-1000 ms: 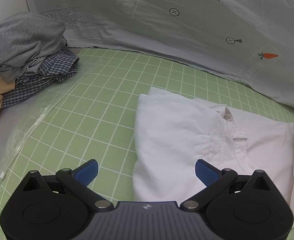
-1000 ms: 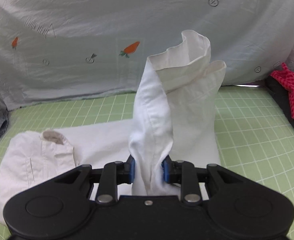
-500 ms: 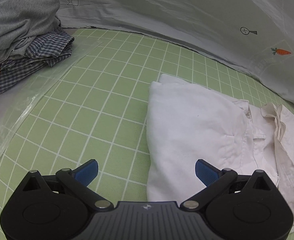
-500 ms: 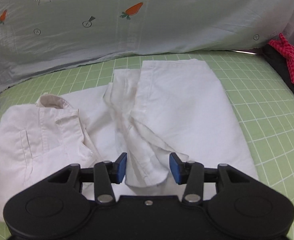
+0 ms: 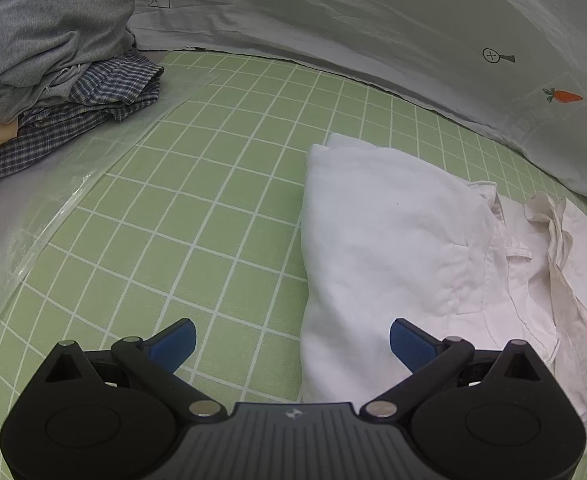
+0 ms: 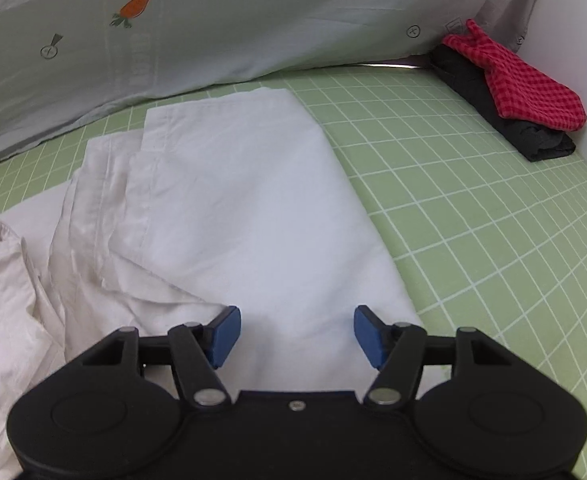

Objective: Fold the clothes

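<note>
Left wrist view: left gripper (image 5: 291,342) spread, empty, over white shirt (image 5: 393,240) edge.
Right wrist view: right gripper (image 6: 296,334) spread above shirt on green mat (image 6: 473,200).

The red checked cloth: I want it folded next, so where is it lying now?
The red checked cloth shows in the right wrist view, far right at the back, draped on a dark folded garment by the white wall, apart from the white shirt.

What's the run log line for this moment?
left tool: open | right tool: open | white shirt: flat on green mat, unheld
</note>
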Available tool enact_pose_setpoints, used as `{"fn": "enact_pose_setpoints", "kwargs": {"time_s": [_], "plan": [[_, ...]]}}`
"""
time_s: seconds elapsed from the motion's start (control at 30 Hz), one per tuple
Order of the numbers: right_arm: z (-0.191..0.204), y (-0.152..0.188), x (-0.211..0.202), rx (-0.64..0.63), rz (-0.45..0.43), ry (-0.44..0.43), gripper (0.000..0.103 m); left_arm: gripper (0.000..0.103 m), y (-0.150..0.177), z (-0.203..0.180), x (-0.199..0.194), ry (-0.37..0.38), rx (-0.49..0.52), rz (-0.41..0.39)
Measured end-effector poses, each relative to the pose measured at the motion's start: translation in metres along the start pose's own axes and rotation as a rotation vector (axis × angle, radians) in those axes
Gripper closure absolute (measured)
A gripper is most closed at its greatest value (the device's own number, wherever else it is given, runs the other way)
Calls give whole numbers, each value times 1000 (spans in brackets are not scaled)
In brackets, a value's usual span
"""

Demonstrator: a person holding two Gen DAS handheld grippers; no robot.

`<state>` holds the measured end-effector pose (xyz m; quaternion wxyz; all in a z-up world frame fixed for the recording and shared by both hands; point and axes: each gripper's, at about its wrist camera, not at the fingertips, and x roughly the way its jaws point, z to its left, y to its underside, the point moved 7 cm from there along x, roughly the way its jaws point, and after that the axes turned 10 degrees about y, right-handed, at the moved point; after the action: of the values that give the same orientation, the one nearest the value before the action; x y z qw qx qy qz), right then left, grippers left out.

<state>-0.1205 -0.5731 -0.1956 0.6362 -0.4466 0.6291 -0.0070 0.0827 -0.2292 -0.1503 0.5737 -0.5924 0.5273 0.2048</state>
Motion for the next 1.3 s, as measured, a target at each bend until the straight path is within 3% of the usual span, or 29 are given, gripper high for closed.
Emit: {"fn": "enact_pose_setpoints", "kwargs": {"time_s": [0.2,0.27,0.47,0.8,1.07,1.13,1.2,1.3], "plan": [[38,9,-34,-46,-44,-243,39,1,5,-3,-4,-6,15,3],[42,8,-45,-41,-69,-267,37,1,6,-3,-5,-8,18,3],[45,12,-58,-63,-107,-243,24,1,8,-4,-7,-9,19,8],[63,47,-80,-161,-123,-265,19,1,37,-5,-24,24,58,39],[86,52,-60,-269,-203,-185,19,1,49,4,-38,9,73,11],[89,53,-58,-292,-219,-186,31,1,51,4,-41,-2,87,2],[90,54,-58,-307,-223,-201,78,1,54,4,-46,-7,97,-7],[79,55,-70,-322,-276,-165,93,1,60,3,-53,-6,100,-17]]}}
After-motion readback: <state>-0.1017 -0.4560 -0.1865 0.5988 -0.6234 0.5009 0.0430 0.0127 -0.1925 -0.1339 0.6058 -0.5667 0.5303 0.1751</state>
